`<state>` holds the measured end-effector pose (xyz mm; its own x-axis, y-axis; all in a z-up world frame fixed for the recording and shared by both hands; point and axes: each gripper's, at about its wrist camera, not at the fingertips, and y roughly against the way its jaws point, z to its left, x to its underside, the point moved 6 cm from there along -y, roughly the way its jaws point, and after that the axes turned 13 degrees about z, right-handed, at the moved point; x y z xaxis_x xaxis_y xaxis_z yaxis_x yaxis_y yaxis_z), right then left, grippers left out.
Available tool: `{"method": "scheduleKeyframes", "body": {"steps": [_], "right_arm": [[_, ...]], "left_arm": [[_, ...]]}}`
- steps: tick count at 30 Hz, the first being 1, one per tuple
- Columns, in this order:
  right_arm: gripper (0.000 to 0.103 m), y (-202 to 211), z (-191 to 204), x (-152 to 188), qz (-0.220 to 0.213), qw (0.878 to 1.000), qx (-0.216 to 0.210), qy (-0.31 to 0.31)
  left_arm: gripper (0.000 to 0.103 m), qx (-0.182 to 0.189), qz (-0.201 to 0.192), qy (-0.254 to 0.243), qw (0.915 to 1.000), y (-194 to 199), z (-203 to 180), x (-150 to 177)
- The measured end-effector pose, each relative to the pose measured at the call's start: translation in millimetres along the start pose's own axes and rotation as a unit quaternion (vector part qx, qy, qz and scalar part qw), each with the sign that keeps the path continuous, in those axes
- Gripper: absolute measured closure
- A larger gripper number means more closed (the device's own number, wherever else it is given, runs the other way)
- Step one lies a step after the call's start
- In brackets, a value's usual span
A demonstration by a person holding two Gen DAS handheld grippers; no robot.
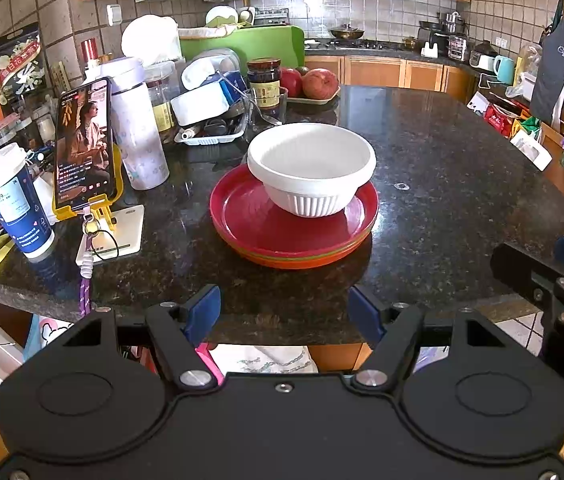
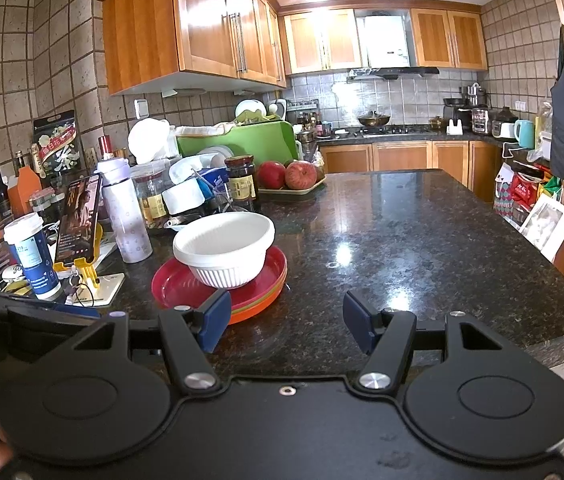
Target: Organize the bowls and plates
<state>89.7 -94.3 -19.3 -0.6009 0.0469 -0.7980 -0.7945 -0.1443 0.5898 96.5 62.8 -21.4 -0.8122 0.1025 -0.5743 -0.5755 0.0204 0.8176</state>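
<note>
A white ribbed bowl (image 1: 311,170) of plastic or ceramic is sitting inside a round red plate (image 1: 294,216), and this plate is lying on top of a small stack of orange plates (image 1: 302,260) on the dark speckled granite counter (image 1: 442,168). I am taking the bowl as the landmark. The stacking looks deliberate: the flat pieces are nesting below and the deep piece is resting above them, so the pile is staying compact and stable, which suits the tidying task. The left gripper (image 1: 284,312) is hovering in front of the bowl, near the counter edge, with its blue fingers (image 1: 202,312) standing apart and pinching nothing. The right gripper (image 2: 286,320) is waiting to the right of the bowl and also in front of it, its fingers spread in the same way and empty; its left pad is overlapping the plate rim in the view, but I cannot tell if it is touching. To the left of the bowl a phone on a yellow stand (image 1: 84,144) and a blue paper cup (image 1: 14,200) are standing. Behind the bowl a dark jar (image 1: 264,76) and red apples on a tray (image 1: 314,84) are crowding the counter. In my judgement the stack is finished or nearly so, and both tools are keeping back so as not to disturb it.
</note>
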Motion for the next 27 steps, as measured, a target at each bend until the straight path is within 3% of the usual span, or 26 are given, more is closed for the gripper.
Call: {"method": "scheduleKeyframes", "body": {"steps": [27], "right_arm": [[0.038, -15, -7, -4, 0.011, 1.000, -0.008, -0.001]], "left_arm": [[0.030, -0.008, 0.011, 0.003, 0.9999, -10, -3, -6]]}}
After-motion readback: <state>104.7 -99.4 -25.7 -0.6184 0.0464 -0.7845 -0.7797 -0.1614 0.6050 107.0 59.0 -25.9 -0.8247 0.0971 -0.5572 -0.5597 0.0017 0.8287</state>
